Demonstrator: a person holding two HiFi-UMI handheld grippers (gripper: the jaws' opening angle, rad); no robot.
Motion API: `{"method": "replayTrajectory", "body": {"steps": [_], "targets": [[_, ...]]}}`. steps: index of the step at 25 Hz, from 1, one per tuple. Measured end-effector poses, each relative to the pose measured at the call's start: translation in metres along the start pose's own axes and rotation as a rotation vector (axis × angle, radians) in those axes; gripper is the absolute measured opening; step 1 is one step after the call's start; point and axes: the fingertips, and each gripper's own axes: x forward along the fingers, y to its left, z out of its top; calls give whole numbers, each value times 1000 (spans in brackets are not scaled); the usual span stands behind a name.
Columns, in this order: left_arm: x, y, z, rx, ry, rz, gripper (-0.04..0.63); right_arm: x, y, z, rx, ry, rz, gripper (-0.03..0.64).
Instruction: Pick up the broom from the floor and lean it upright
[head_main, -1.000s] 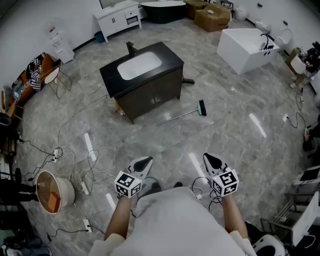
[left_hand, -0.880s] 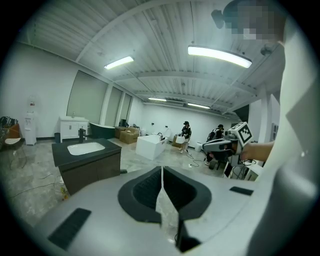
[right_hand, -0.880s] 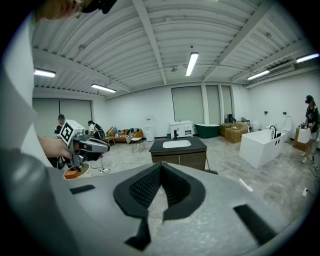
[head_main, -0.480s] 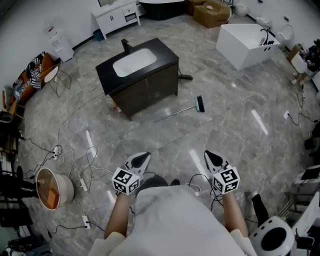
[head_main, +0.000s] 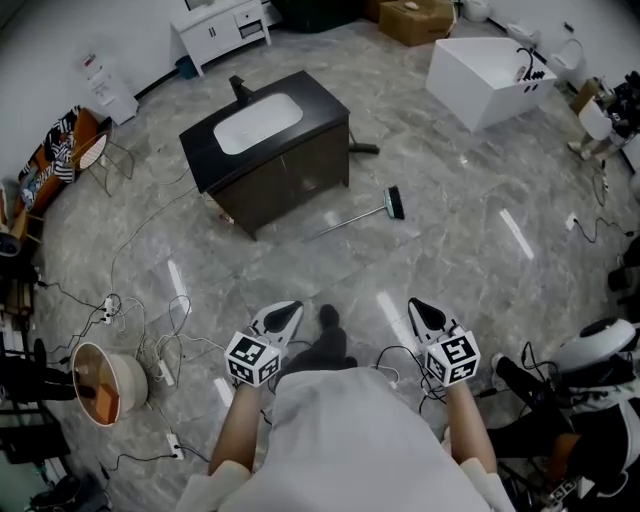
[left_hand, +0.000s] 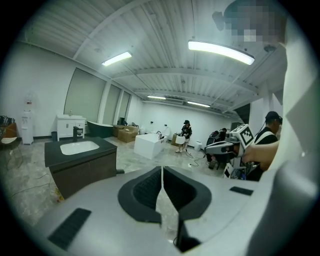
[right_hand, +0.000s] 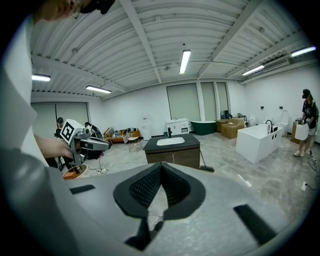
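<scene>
Head view: the broom (head_main: 352, 223) lies flat on the floor (head_main: 450, 260), just beside the sink cabinet (head_main: 265, 150). Its long axis runs across the view, brush end to the right. The left tool (head_main: 292, 312) and right tool (head_main: 414, 306) are well short of it, so this looks like the walk-up. The next move calls for closing in and opening a tool.

Left gripper view: the jaws are together, holding nothing.

Right gripper view: the jaws are pressed together and empty, with the broom ahead by the cabinet.
</scene>
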Motion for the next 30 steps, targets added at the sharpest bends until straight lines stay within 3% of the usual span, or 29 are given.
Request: {"method": "replayTrajectory", "body": {"steps": [7,20,30], "targets": [[48,38,8,-5,12,-30,12,45,-36,14,-9,32,-20,2],[141,163,34,-13,63,-52,13,187,-103,59,-26,128,-11,2],[172,226,49,-39,67,-39,12,276,-111,89,-48,160,48,2]]}}
